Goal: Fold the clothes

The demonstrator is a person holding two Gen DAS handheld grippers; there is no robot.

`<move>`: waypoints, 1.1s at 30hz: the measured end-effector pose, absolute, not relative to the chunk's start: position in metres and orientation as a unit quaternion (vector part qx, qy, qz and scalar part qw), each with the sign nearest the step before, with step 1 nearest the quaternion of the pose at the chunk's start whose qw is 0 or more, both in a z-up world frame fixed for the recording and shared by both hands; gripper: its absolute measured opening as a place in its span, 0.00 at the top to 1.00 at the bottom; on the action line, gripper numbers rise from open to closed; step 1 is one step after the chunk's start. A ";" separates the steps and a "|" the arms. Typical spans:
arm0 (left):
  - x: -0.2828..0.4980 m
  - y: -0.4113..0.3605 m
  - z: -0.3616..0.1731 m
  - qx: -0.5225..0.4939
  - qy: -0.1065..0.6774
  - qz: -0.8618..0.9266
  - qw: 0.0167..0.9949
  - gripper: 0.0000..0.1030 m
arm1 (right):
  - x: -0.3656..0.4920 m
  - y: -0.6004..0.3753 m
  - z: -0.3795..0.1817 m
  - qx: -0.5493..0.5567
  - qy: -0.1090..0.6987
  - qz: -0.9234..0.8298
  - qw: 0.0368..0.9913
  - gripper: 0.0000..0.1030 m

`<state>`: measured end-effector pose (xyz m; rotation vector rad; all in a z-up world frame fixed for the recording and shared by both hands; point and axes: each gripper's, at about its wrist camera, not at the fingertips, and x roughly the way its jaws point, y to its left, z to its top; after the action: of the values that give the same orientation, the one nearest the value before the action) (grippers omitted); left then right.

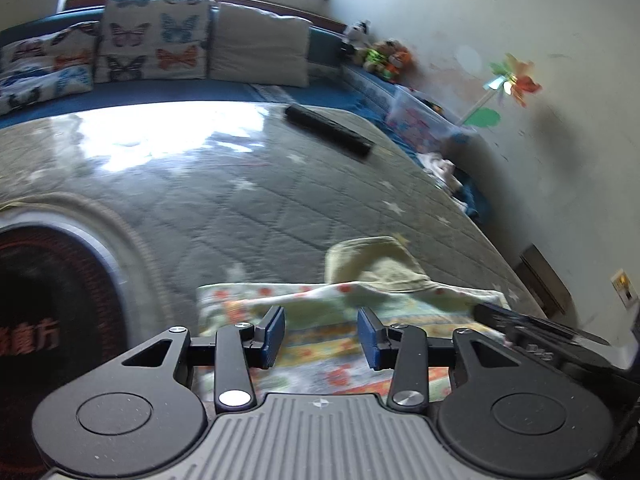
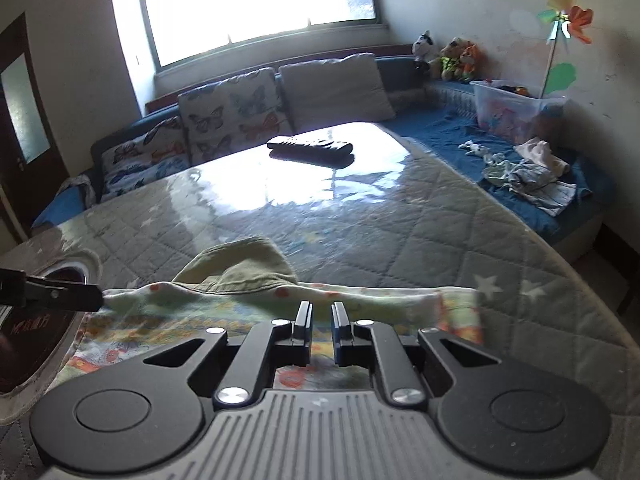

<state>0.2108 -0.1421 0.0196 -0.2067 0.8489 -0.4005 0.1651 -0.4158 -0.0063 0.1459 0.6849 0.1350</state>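
Observation:
A small flower-print garment (image 1: pixel 320 344) with a plain green inner side (image 1: pixel 372 264) lies on the grey quilted table cover, its far edge folded up in a ridge. My left gripper (image 1: pixel 321 334) is open, its blue pads on either side of the cloth, nothing between them. In the right wrist view the same garment (image 2: pixel 256 308) lies under my right gripper (image 2: pixel 321 326), whose jaws are nearly closed with a narrow gap and no cloth visibly between them. The left gripper's tip (image 2: pixel 60 294) touches the garment's left corner there. The right gripper's body (image 1: pixel 532 332) shows at the garment's right end.
A black remote (image 2: pixel 310 148) lies far back on the table (image 2: pixel 360 216). A round dark mat (image 1: pixel 44 300) sits at the left. A sofa with butterfly cushions (image 2: pixel 232 112) runs behind. More clothes (image 2: pixel 528 176) and a clear box (image 2: pixel 512 112) lie on the blue bench at right.

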 end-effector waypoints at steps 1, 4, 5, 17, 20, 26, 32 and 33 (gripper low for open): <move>0.215 -0.147 0.018 -0.095 0.410 -0.197 0.885 0.60 | 0.167 -0.414 -0.007 0.070 0.337 0.068 0.937 0.91; 0.226 -0.160 0.010 -0.083 0.420 -0.206 0.880 0.66 | 0.180 -0.406 -0.011 0.070 0.344 0.076 0.933 0.91; 0.230 -0.163 0.007 -0.081 0.423 -0.208 0.878 0.68 | 0.184 -0.405 -0.012 0.070 0.346 0.078 0.932 0.91; 0.241 -0.172 -0.004 -0.068 0.425 -0.202 0.880 0.72 | 0.188 -0.404 -0.008 0.069 0.342 0.086 0.933 0.90; 0.226 -0.172 0.002 -0.064 0.420 -0.209 0.881 0.72 | 0.173 -0.401 -0.001 0.066 0.340 0.109 0.932 0.89; 0.186 -0.176 0.008 -0.033 0.407 -0.223 0.885 0.69 | 0.129 -0.382 0.002 0.033 0.338 0.134 0.931 0.77; 0.146 -0.180 0.006 -0.003 0.392 -0.236 0.889 0.69 | 0.088 -0.363 0.002 -0.010 0.329 0.145 0.933 0.77; 0.140 -0.180 0.005 0.000 0.390 -0.237 0.890 0.69 | 0.081 -0.359 0.002 -0.015 0.328 0.146 0.933 0.77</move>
<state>0.1402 -0.1802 0.0047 0.0004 0.8099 -0.4930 0.0811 -0.3585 0.0016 -0.0311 0.6700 0.2990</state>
